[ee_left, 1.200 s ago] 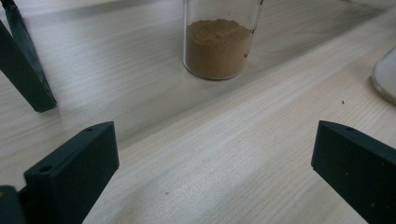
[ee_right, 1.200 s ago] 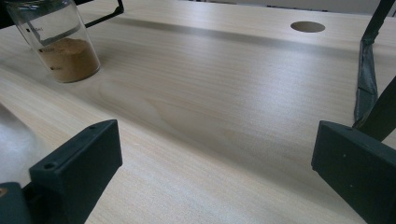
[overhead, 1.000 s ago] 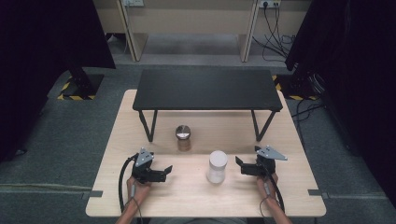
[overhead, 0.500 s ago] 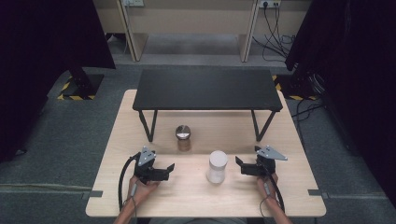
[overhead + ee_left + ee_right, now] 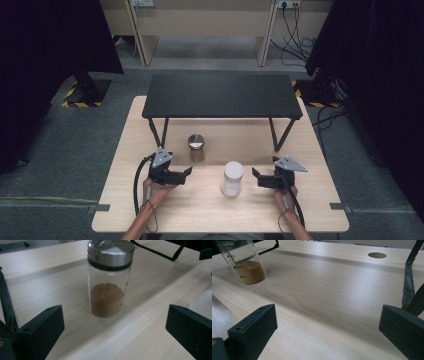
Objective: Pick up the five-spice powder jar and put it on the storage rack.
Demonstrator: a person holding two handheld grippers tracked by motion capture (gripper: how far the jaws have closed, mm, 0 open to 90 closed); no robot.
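Nothing is grasped yet: the left gripper (image 5: 187, 172), jaws spread, faces the spice jar (image 5: 108, 277); the right gripper (image 5: 256, 176) gapes empty near the white jar (image 5: 233, 178).

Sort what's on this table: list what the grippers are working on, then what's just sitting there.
In hand:
- spice jar, brown powder inside, steel lid, between the open left gripper jaws' line of sight
- white jar, beside the open right gripper

Lying about:
- black shelf
- wooden table
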